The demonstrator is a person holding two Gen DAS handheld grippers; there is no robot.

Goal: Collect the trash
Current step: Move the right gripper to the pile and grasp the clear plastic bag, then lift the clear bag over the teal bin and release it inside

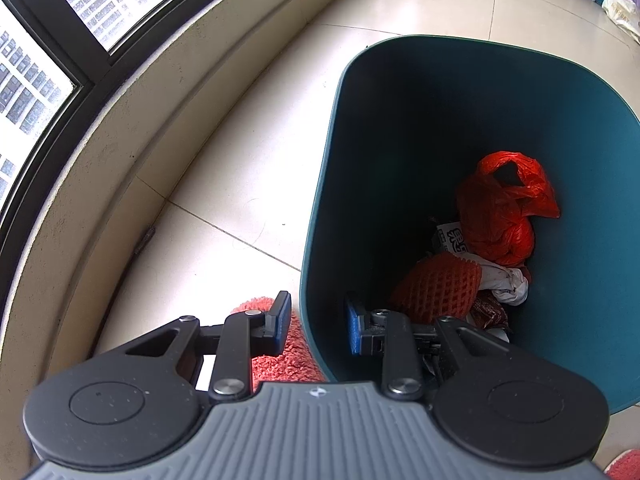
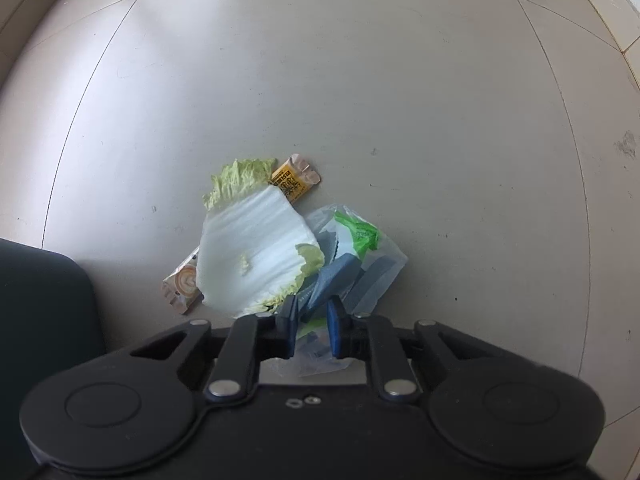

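A teal trash bin stands on the tiled floor and holds a red plastic bag, an orange foam net and crumpled paper. My left gripper straddles the bin's near rim, one finger outside and one inside, jaws open around it. In the right wrist view a pile of trash lies on the floor: a cabbage leaf, a yellow snack wrapper, a coffee sachet and a clear plastic bag with blue pieces. My right gripper is partly closed around that bag's near edge.
A window and a low beige sill run along the left. A red fluffy slipper lies by the bin's near side. The bin's dark side shows at the left of the right wrist view. Bags and furniture stand at the far right.
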